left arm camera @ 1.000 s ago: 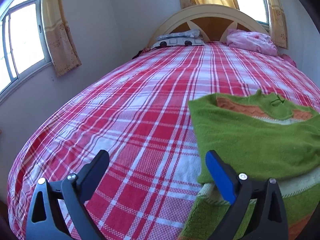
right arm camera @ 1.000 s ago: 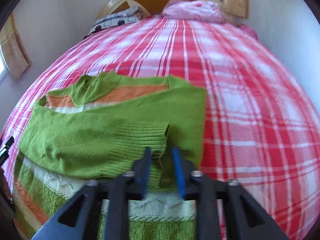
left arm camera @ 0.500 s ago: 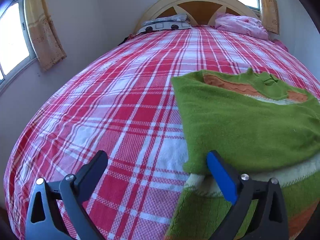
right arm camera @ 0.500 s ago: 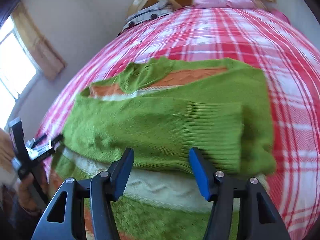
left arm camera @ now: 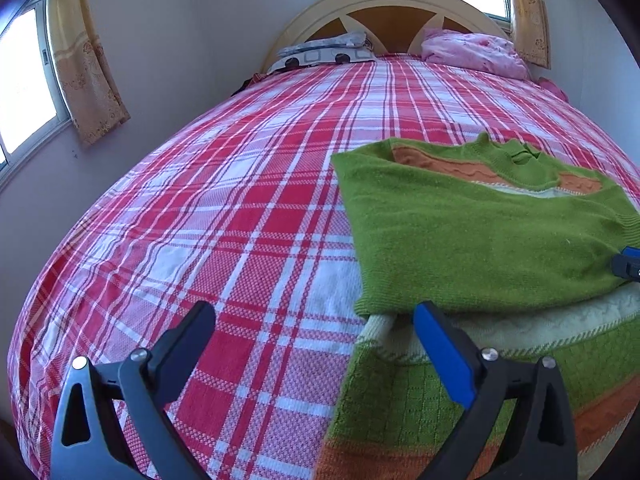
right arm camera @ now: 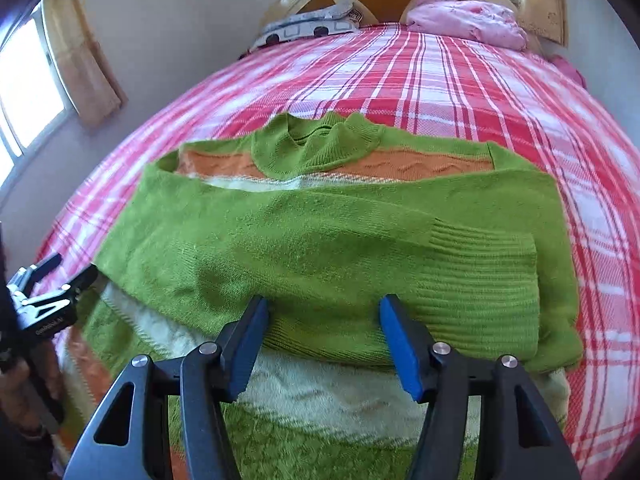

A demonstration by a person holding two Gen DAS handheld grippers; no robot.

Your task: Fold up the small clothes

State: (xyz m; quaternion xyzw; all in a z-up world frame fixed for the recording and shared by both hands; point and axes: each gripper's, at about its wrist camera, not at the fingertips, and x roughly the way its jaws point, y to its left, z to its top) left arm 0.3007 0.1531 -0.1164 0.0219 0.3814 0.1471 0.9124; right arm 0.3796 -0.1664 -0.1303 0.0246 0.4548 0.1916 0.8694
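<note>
A green sweater lies flat on the bed, which has a red and white checked cover. The sweater has orange and white stripes, and both sleeves are folded across its front. Its neck points toward the headboard.

The right claw is low over the near part of the sweater, pointing toward the headboard. Its two fingers are spread apart and hold nothing. They sit close to the edge of the folded sleeve.

The left claw is at the sweater's left side, low over the bed. It is wide open and holds nothing. Its blue finger is over the sweater's edge and its black finger is over the bed cover.

A grey pillow and a pink bundle lie near the headboard. Yellow curtains hang by the window.
</note>
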